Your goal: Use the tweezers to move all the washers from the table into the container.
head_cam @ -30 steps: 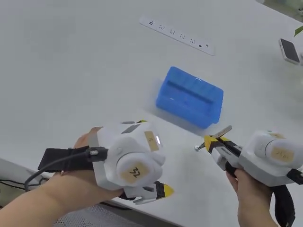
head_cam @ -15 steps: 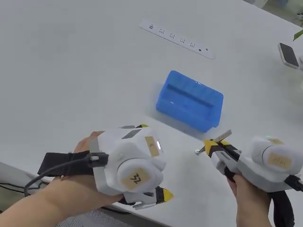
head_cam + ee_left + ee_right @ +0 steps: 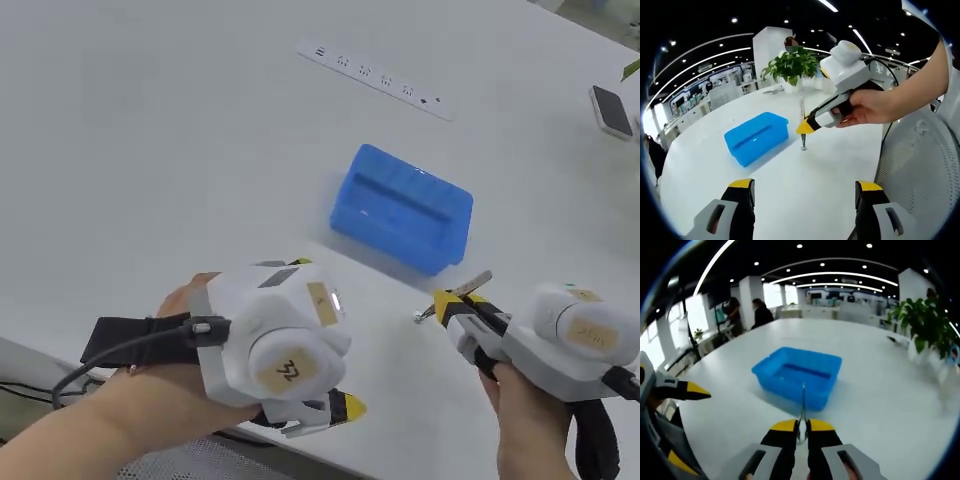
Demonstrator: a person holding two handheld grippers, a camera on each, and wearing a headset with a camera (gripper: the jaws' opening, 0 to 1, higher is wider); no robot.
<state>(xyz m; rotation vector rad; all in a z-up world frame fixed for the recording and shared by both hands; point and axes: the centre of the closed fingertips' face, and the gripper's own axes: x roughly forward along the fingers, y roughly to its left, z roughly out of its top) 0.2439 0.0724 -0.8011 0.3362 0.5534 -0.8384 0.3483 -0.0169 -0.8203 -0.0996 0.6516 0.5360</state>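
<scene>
**Tweezers (image 3: 473,281) tips-down beside the container, pickup looks on**

Wide white tabletop (image 3: 150,150), and the blue container (image 3: 402,207) sits open-topped in the middle of it, near the work, so I'd judge any carry will be short. Left tool (image 3: 805,184) hangs low at the near edge, jaws spread wide with nothing between them; idle, it seems, and out of the way. Right tool (image 3: 802,426) is pressed together on the tweezers, gripping them partway along so a squeeze should close the tips. Its own view has them edge-on, a thin line running toward the container wall. The left gripper view gives the side-on picture: tweezers steep, tips down at the tabletop. A small dark speck (image 3: 803,148) sits right at those tips, probably a washer, too small to be sure.
</scene>
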